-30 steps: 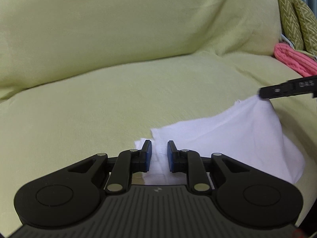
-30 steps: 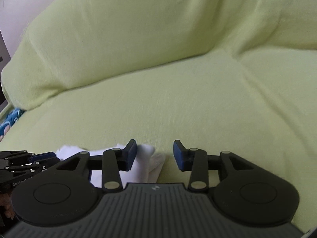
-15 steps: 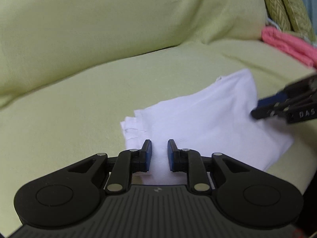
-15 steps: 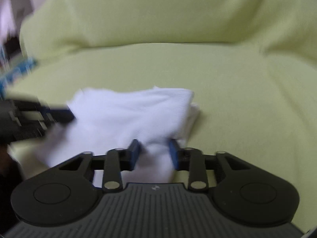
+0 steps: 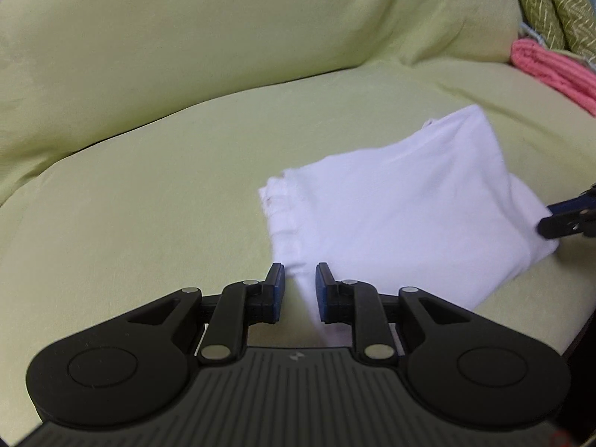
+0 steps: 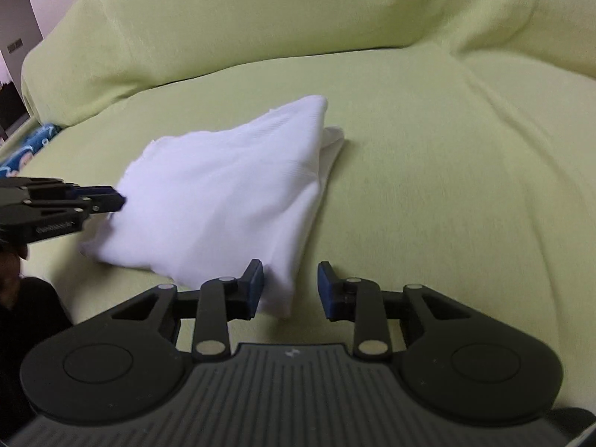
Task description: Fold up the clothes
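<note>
A folded white garment point(image 5: 402, 208) lies on the yellow-green sofa seat point(image 5: 149, 201); it also shows in the right wrist view point(image 6: 223, 193). My left gripper point(image 5: 300, 290) is open at the garment's near left corner, the cloth edge running between its fingers. My right gripper point(image 6: 290, 290) is open, the garment's near corner lying between its fingers. The left gripper shows from the side in the right wrist view point(image 6: 115, 199), at the cloth's left edge. The right gripper shows in the left wrist view point(image 5: 555, 219), at the cloth's right edge.
The sofa backrest point(image 5: 223, 48) rises behind the seat. A pink folded cloth point(image 5: 551, 70) and green patterned cushions point(image 5: 551, 7) lie at the far right. A blue patterned item point(image 6: 26, 149) sits at the seat's left end. The seat front edge drops off nearby point(image 5: 573, 327).
The garment, lifted by the right gripper a second ago, now lies flat and folded. Both grippers have drawn back toward its near corners; the right gripper's jaws have opened wider.
</note>
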The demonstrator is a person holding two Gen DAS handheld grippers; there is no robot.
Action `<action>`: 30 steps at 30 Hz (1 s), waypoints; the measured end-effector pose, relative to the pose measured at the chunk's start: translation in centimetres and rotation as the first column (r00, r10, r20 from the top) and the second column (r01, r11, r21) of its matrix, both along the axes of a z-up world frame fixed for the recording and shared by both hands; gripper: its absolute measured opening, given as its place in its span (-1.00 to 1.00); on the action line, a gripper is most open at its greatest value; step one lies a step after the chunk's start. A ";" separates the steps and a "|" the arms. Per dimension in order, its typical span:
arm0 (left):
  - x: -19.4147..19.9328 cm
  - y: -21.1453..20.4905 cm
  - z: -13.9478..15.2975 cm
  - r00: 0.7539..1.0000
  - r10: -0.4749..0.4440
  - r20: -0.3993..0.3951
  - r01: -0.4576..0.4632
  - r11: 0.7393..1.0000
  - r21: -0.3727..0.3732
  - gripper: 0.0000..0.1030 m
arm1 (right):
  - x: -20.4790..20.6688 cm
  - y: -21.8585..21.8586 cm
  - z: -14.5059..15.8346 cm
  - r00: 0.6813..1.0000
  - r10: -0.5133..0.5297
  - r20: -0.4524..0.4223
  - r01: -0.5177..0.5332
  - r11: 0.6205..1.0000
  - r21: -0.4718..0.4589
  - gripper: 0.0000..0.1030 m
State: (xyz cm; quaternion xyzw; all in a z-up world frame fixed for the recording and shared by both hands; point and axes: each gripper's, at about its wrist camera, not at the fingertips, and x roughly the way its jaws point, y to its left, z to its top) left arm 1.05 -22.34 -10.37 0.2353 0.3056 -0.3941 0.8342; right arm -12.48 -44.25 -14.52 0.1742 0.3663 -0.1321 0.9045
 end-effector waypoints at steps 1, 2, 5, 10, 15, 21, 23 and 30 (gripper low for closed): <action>-0.1 0.3 0.2 1.000 0.003 0.006 -0.003 1.000 0.006 -0.52 | -0.1 0.0 0.1 1.000 -0.009 -0.008 0.009 1.000 -0.004 -0.47; -0.3 0.7 0.3 1.000 0.005 0.012 -0.005 1.000 0.011 -0.52 | -0.2 0.0 0.3 1.000 -0.020 -0.010 0.020 1.000 -0.007 -0.47; -1.2 1.2 1.2 1.000 -0.011 0.004 0.011 0.999 -0.030 -0.52 | -0.8 0.4 1.4 1.000 -0.014 0.021 0.015 0.999 -0.035 -0.47; -3.1 0.2 1.3 0.997 -0.073 -0.013 0.072 0.997 -0.041 -0.43 | -0.7 1.6 2.6 0.997 0.023 0.069 -0.021 0.999 -0.036 -0.46; -2.6 -0.3 0.5 0.998 -0.050 -0.034 0.048 0.998 -0.036 -0.26 | 0.1 3.0 2.7 0.995 0.079 0.055 -0.076 0.995 -0.064 -0.46; 0.7 -0.1 0.9 0.989 0.023 -0.145 -0.046 0.986 -0.158 -0.13 | 0.2 2.6 2.4 0.997 0.066 0.047 -0.063 0.997 -0.048 -0.39; 1.5 -0.6 0.5 0.983 0.024 -0.184 -0.055 0.986 -0.161 -0.32 | 0.2 2.3 2.3 0.997 0.059 0.046 -0.057 0.997 -0.043 -0.36; 0.1 0.5 0.6 0.989 0.079 -0.128 -0.100 0.980 -0.171 -0.95 | 1.0 1.8 2.3 0.996 0.062 0.060 -0.060 0.997 -0.045 -0.32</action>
